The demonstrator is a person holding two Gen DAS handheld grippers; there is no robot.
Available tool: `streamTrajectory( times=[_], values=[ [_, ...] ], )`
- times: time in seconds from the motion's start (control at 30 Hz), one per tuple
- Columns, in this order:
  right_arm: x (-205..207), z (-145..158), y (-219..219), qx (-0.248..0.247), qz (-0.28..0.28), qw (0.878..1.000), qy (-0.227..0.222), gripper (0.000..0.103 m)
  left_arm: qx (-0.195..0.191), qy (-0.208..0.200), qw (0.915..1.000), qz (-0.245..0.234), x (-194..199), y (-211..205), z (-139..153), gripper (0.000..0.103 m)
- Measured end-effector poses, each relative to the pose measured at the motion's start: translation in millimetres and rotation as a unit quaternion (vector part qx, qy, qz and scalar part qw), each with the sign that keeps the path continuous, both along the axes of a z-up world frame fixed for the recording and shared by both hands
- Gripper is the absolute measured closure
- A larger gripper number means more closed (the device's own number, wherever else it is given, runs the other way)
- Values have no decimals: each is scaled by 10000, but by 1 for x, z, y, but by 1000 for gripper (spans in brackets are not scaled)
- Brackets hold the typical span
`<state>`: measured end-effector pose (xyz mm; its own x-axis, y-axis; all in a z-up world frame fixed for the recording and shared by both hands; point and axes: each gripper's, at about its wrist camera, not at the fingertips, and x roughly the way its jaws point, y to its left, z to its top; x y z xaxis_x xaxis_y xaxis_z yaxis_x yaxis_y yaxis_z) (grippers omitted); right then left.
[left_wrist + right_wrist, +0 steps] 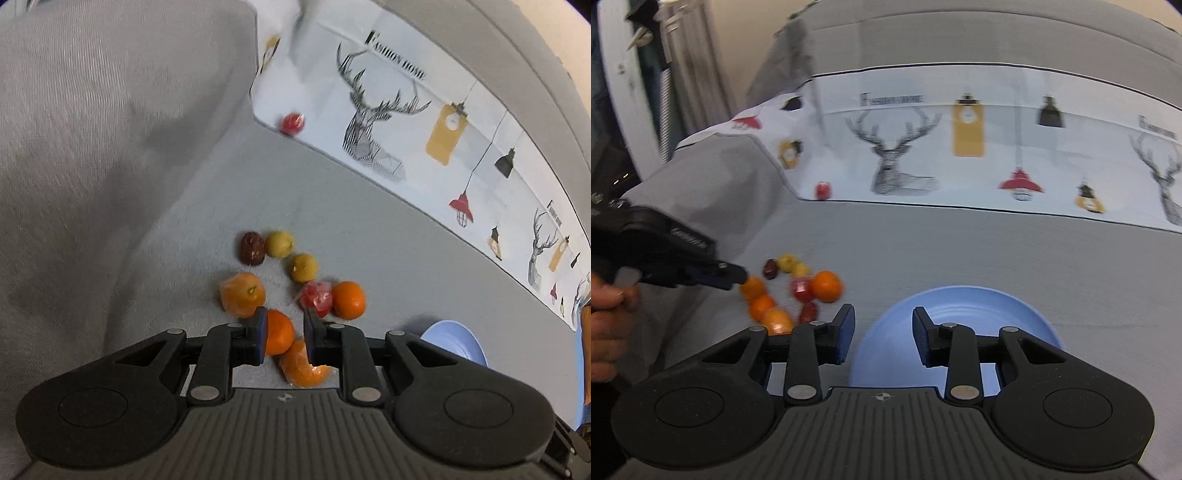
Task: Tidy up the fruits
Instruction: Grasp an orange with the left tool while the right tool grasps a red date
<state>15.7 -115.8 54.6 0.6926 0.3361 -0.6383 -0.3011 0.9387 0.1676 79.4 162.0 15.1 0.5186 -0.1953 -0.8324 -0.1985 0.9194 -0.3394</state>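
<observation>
Nearest my left gripper (283,334) is a bare orange (277,331) sitting between its fingers, touching the left pad while the right pad stands just clear, so the jaws are released and nothing is grasped yet. Just nearer than that lies a wrapped orange (304,365), partly under the right finger. My right gripper (882,332) hangs released over the near left rim of the blue plate (993,306), holding nothing.

The fruits are clustered on the grey sofa seat (369,240), left of the plate. Beyond the gripper are another wrapped orange (242,293) to the left, a red wrapped fruit (316,297) touching a bare orange (349,300) to the right, and farther off two yellow-green fruits (280,243) (303,267) beside a dark red one (252,248). A lone red fruit (291,123) sits far away against the deer-print cushion (406,129).

What worries me: the fruits lie close together, so closing here could pinch the crinkly wrap of the nearer orange along with the bare one, or nudge neighbours and send them rolling over the soft seat. A round orange held off-centre, against one pad only, may also squirt out as I close.

As for containers, the blue plate is the only one, and its visible surface holds no fruit; the near part is hidden behind my right gripper.
</observation>
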Motion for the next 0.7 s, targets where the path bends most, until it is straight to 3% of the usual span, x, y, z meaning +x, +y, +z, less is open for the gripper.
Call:
streamTrajectory(
  times=[0.23,0.7],
  values=[
    [19,-15,30,126,326,9991,245,67,-6,418,9990,135,10,-1,-20,64],
    [58,-50,84,142,567,9957,721,66,49,584,9982,80,27,-3,-38,57]
  ],
)
